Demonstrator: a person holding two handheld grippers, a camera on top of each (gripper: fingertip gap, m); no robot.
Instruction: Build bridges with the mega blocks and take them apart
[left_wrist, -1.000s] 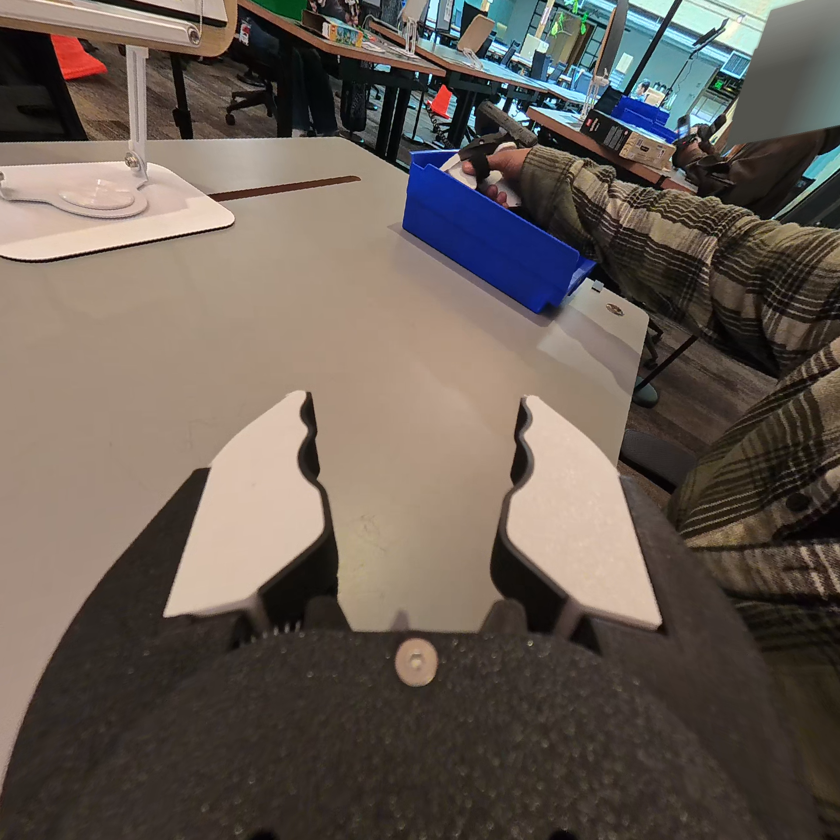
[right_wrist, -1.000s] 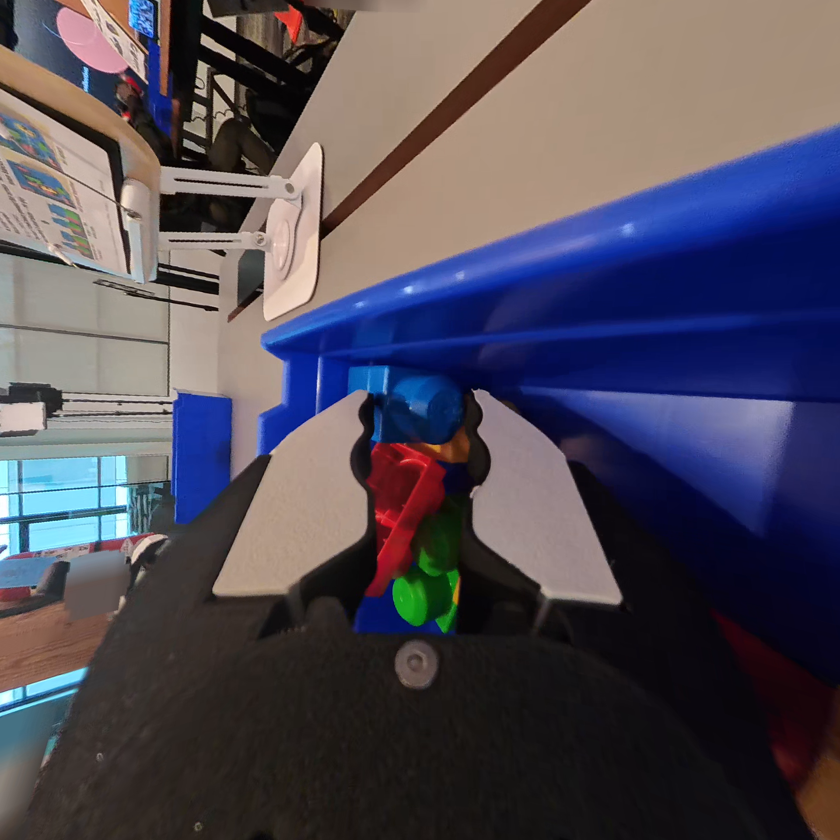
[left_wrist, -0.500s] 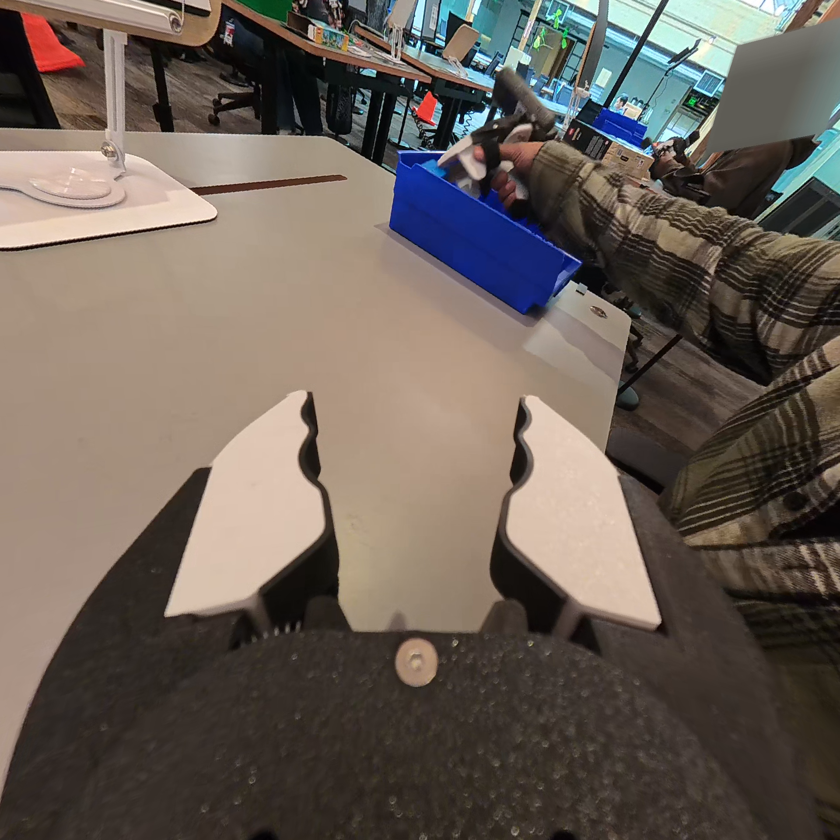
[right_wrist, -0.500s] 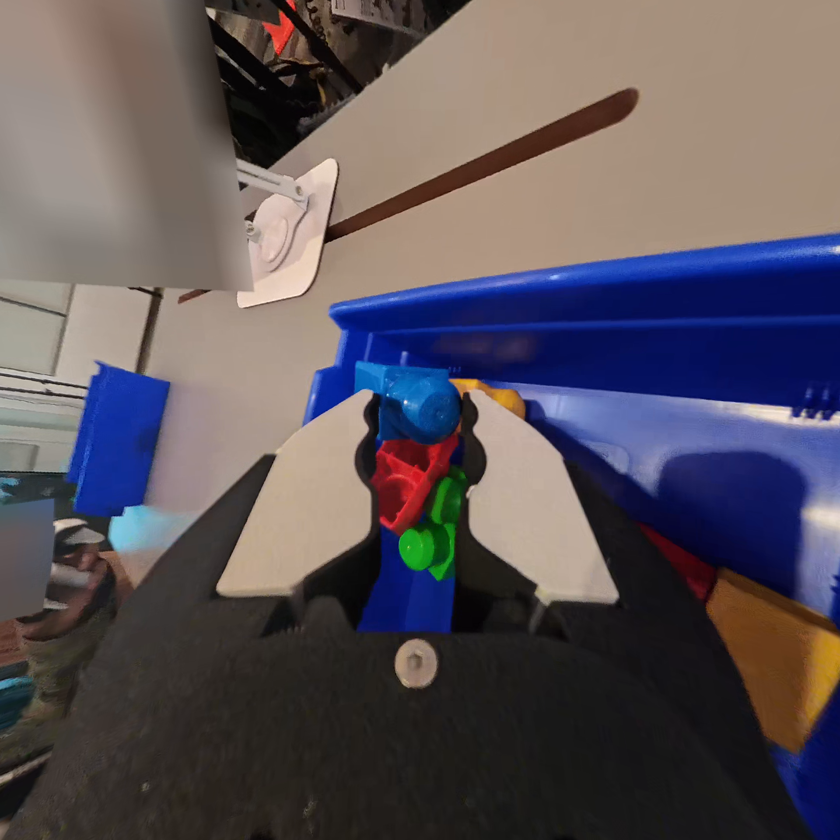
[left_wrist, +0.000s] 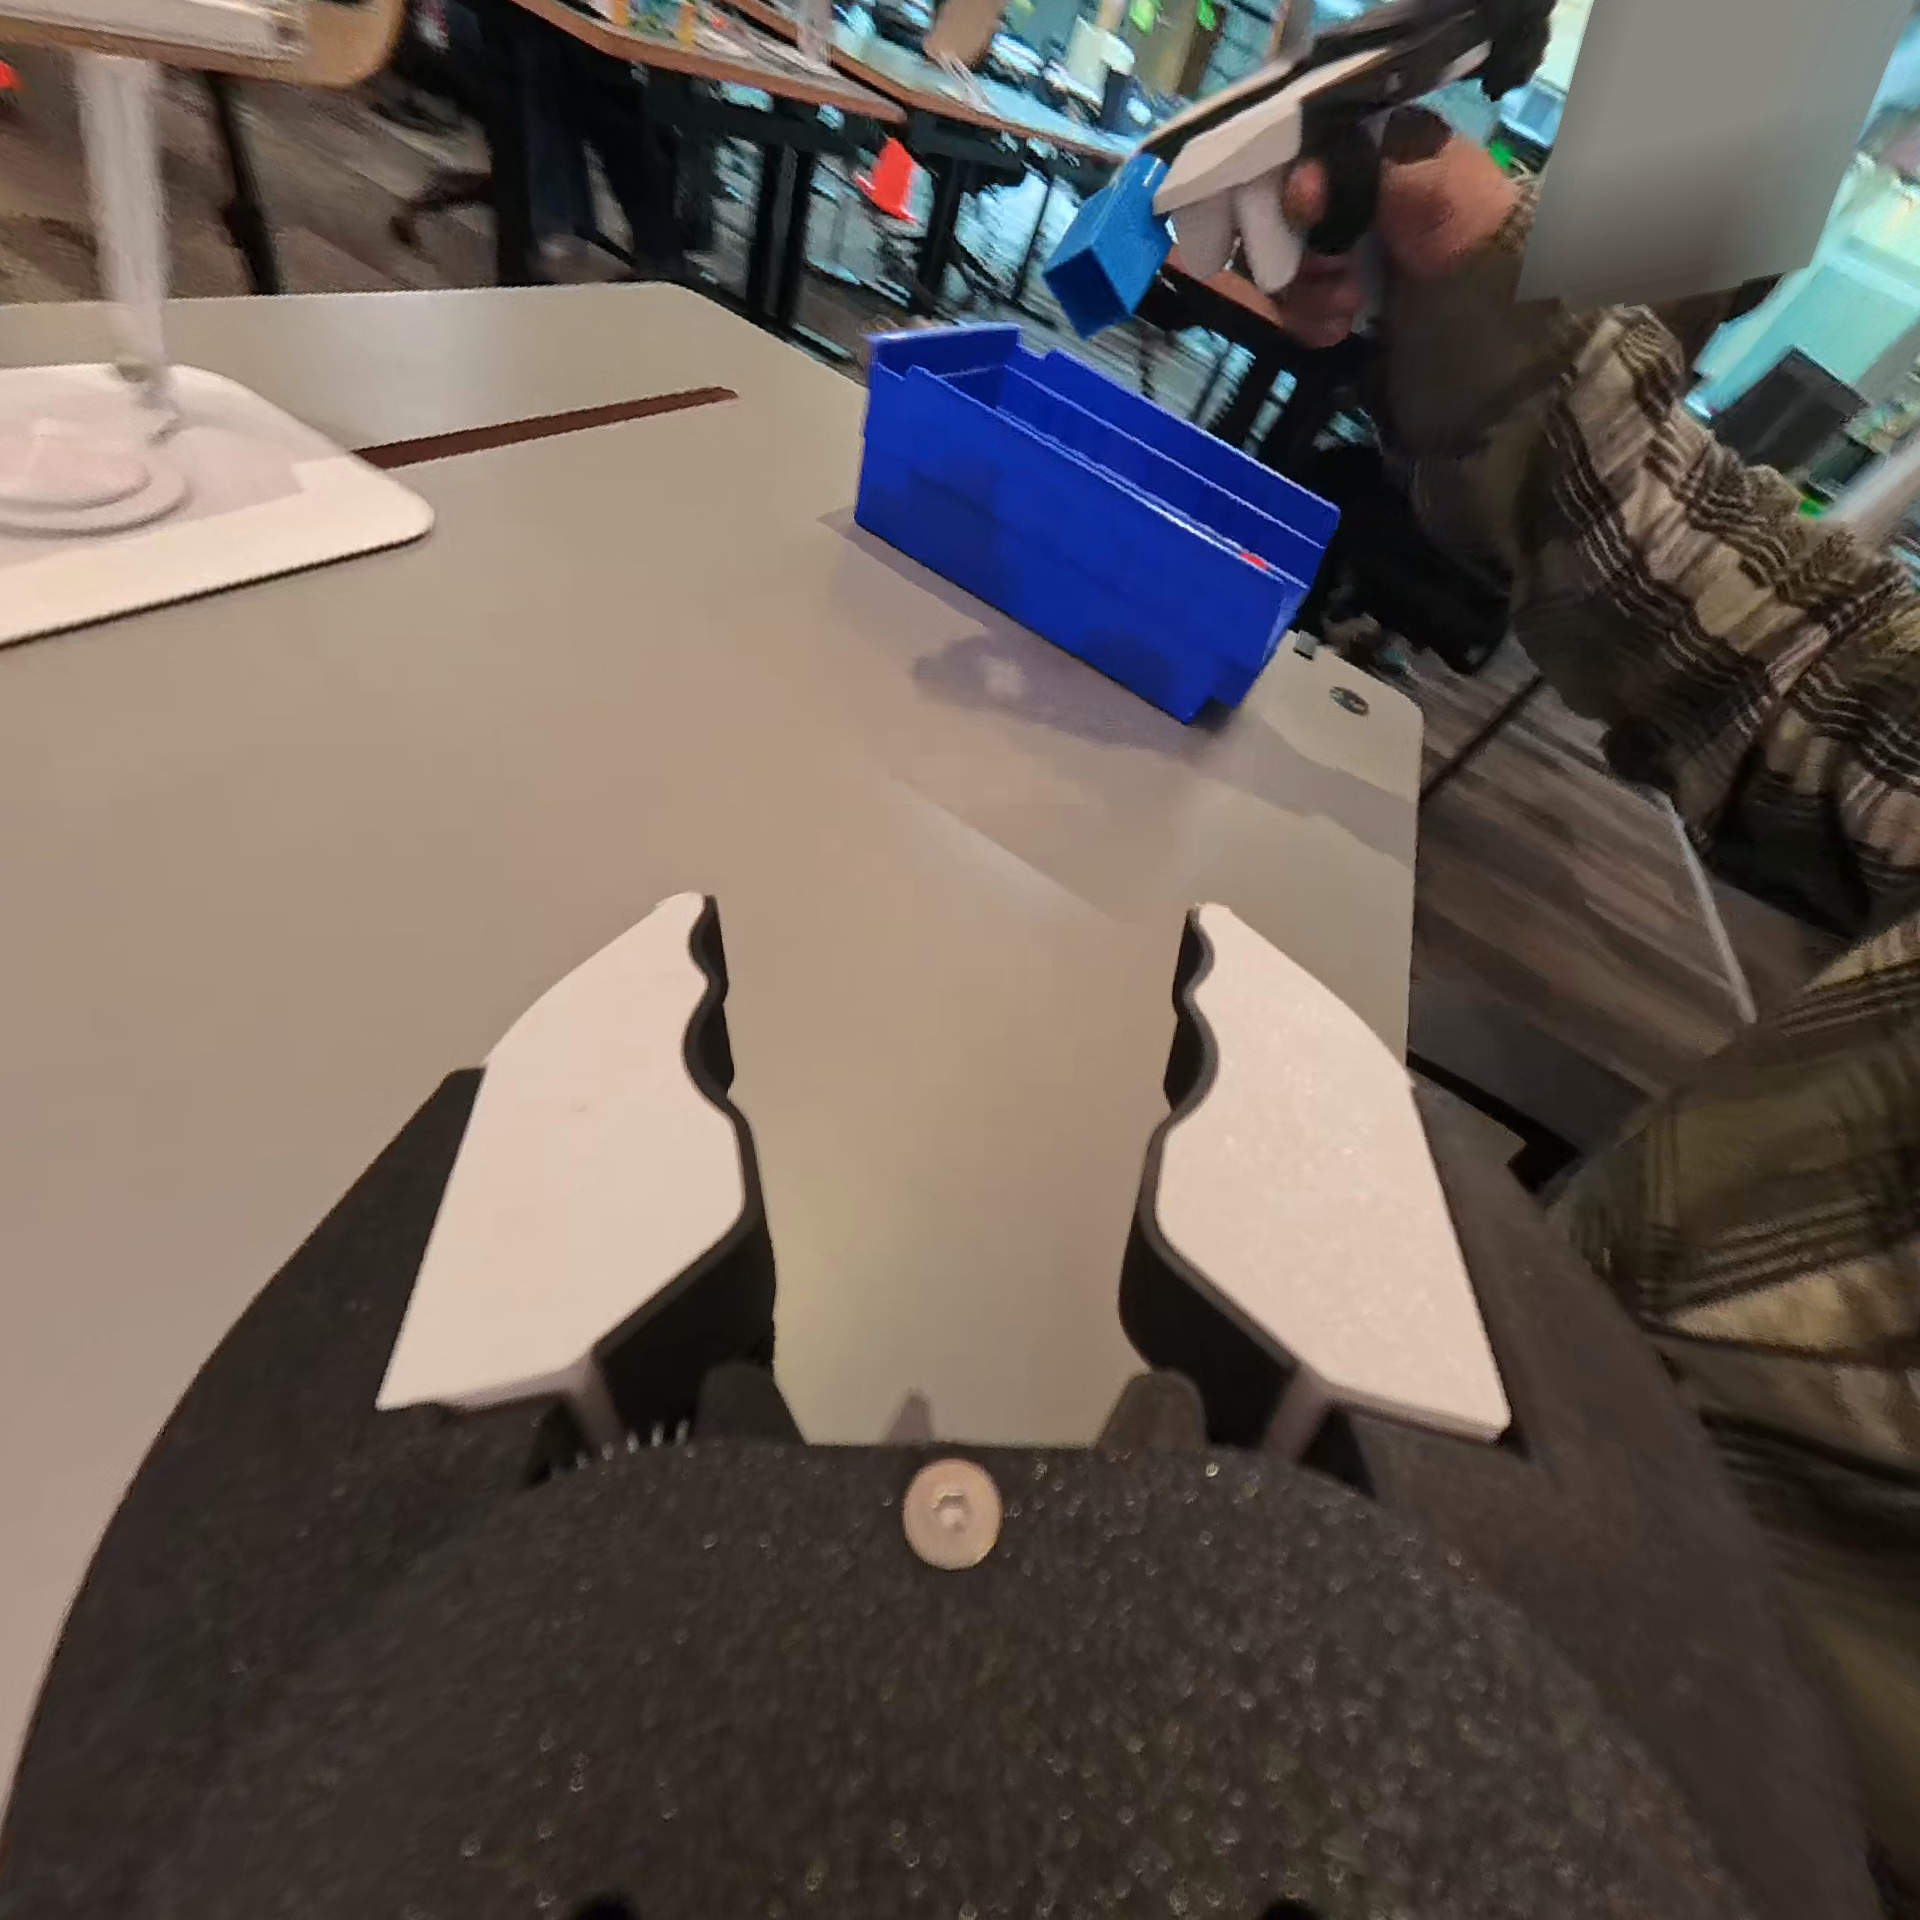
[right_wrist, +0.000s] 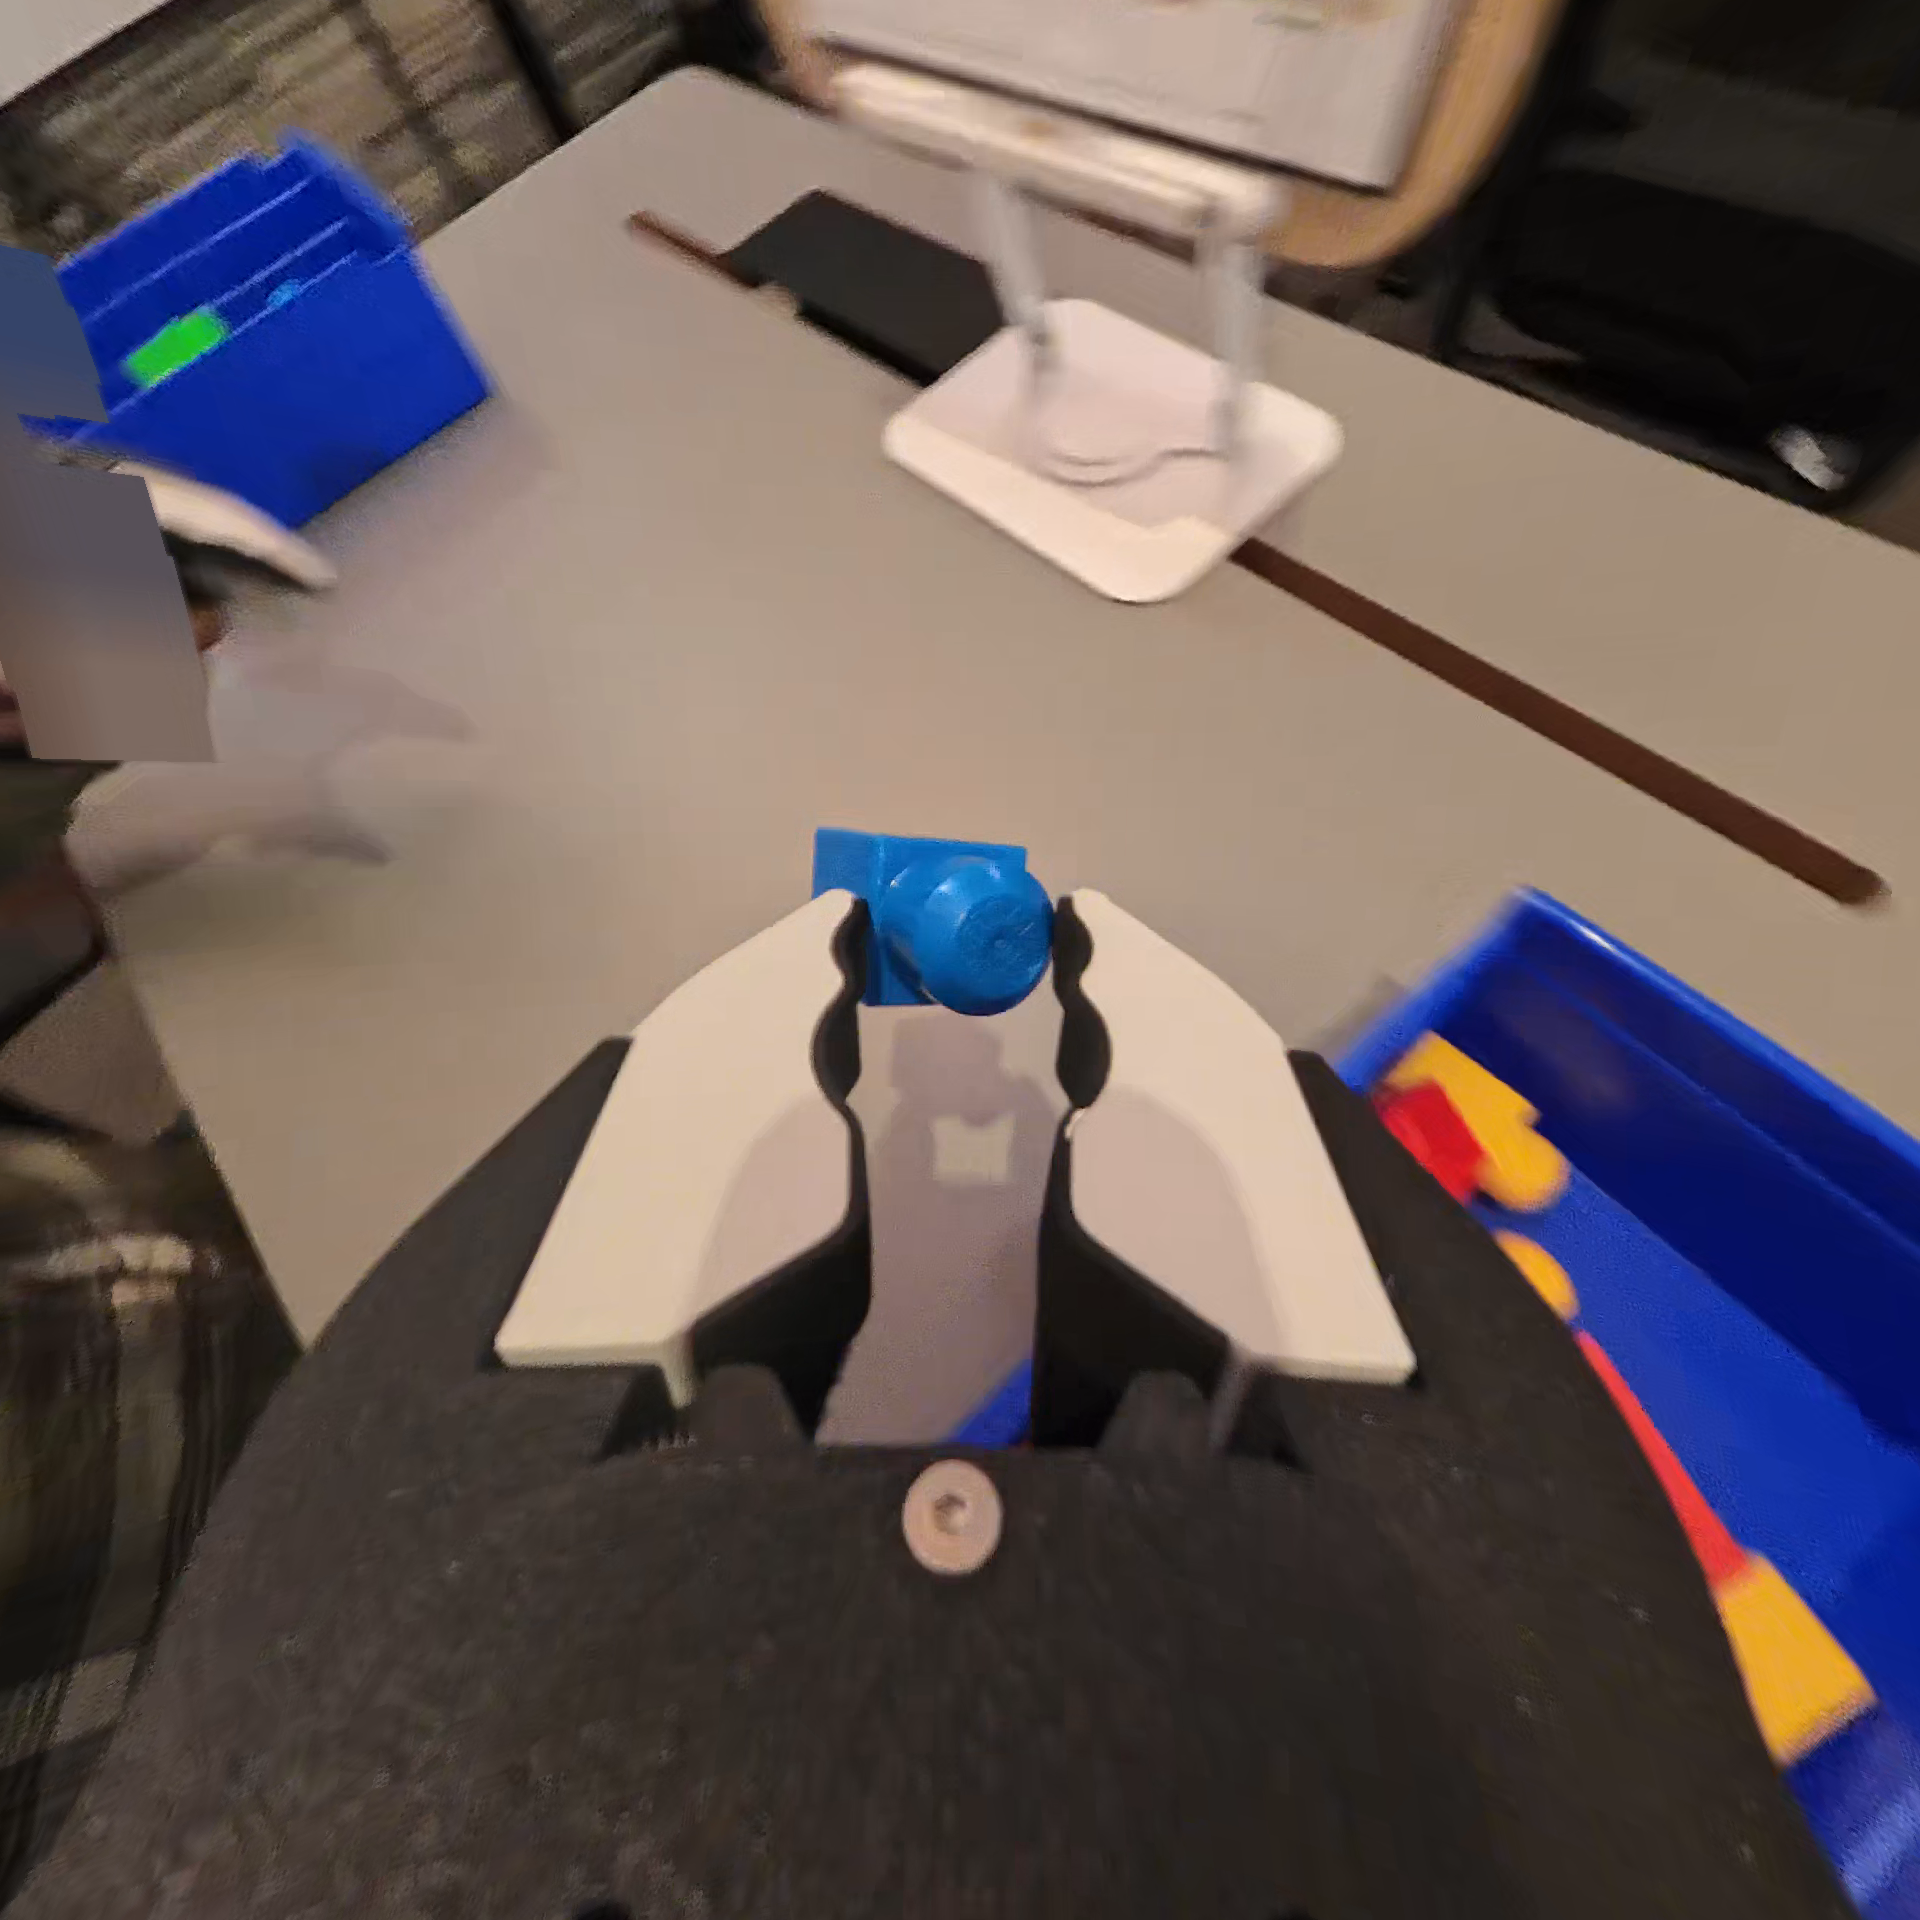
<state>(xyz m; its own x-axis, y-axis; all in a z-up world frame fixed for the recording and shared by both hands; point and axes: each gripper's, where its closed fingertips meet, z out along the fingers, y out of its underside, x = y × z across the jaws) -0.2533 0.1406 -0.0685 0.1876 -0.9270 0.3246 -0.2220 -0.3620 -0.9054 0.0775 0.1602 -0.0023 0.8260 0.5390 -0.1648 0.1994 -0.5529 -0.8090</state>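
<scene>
Right gripper (right_wrist: 956, 914): we see jaws clenched on blue block (right_wrist: 951, 930), stud facing camera, frame centre, above grey table (right_wrist: 665, 644). In left wrist view, same block (left_wrist: 1107, 255) hangs upper right, above blue bin (left_wrist: 1081, 530) at table's far right edge. Left gripper (left_wrist: 951, 925): jaws released, spread wide, nothing between them, over bare table. We see red and yellow blocks (right_wrist: 1475, 1132) in bin, lower right of right wrist view. White stand (right_wrist: 1112, 468) upper centre.

A large open-plan lab or office workspace: rows of long desks (left_wrist: 727, 62) on dark metal legs stretch back across wood-look flooring, with an orange cone (left_wrist: 891, 177) beyond them, blue parts bins (left_wrist: 1081, 530) on the grey worktable (left_wrist: 416, 779), and a white document stand (right_wrist: 1117, 488).
</scene>
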